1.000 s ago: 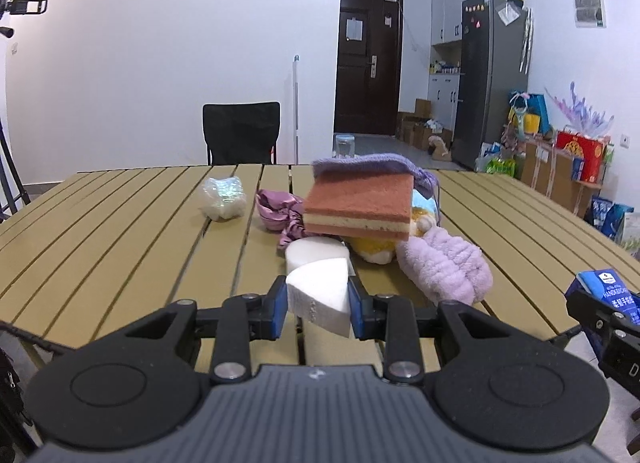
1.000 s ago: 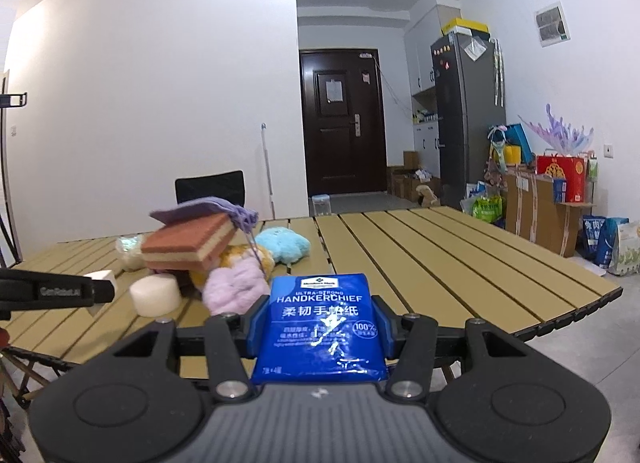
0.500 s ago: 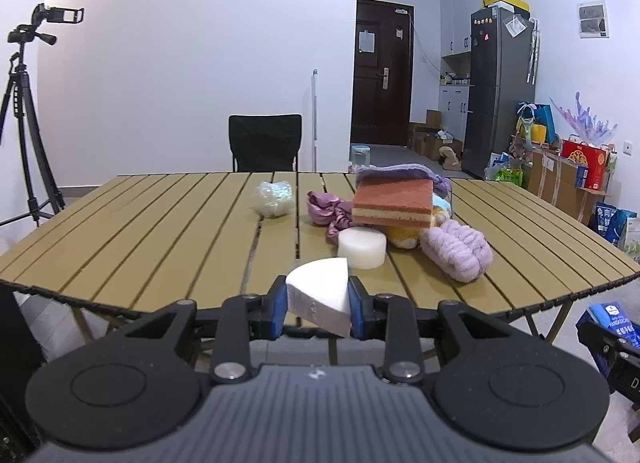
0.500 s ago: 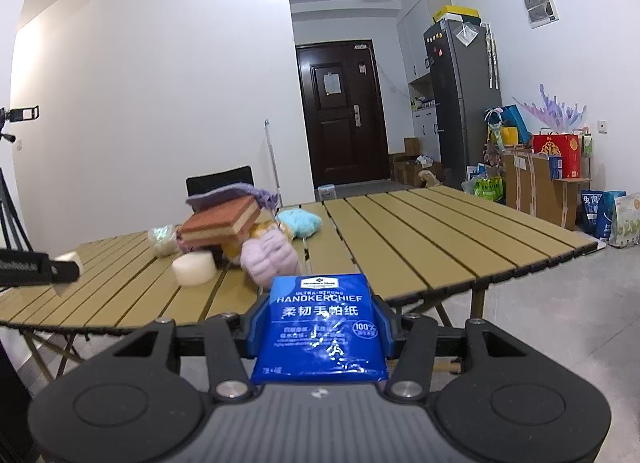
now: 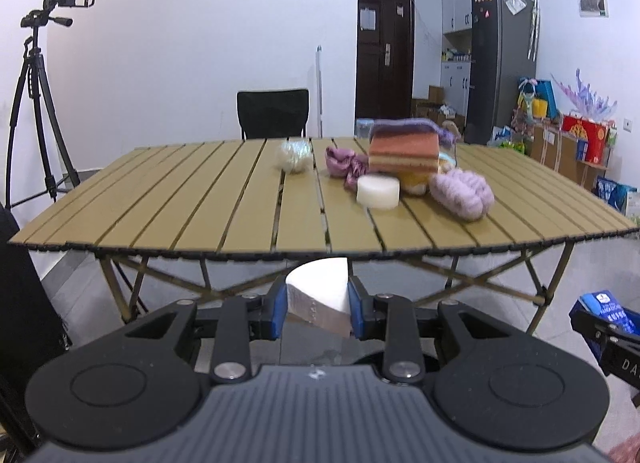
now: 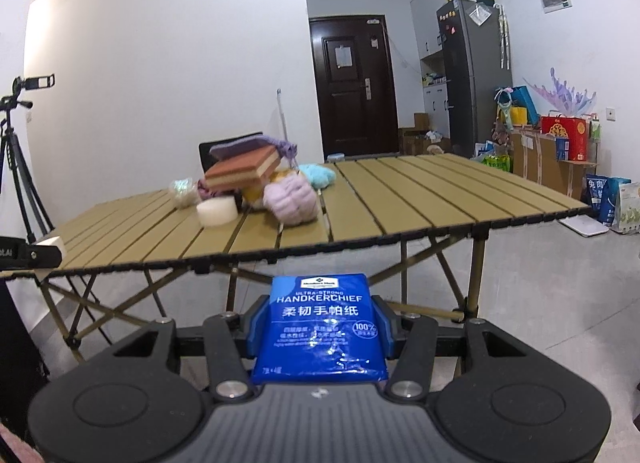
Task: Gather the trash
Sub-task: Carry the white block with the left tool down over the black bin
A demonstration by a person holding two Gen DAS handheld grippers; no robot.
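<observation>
The slatted folding table [image 5: 208, 199] fills the middle of both views, seen from off its near edge. On it, toward the far right side, sits a pile: a brown sponge block [image 5: 402, 155], a lilac fluffy bundle [image 5: 462, 193] and a white foam disc [image 5: 378, 192] nearest the edge. Below the table's edge, the right gripper [image 6: 320, 327] clamps a blue handkerchief pack [image 6: 320, 327], and the left gripper [image 5: 318, 303] clamps a white foam wedge [image 5: 318, 289].

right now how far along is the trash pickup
Partway. In hand: the left gripper clamps a white foam wedge, the right gripper a blue handkerchief tissue pack, both off the table. Left there: white foam disc, sponge block, yarn and cloth bundles. No bin shows.
</observation>
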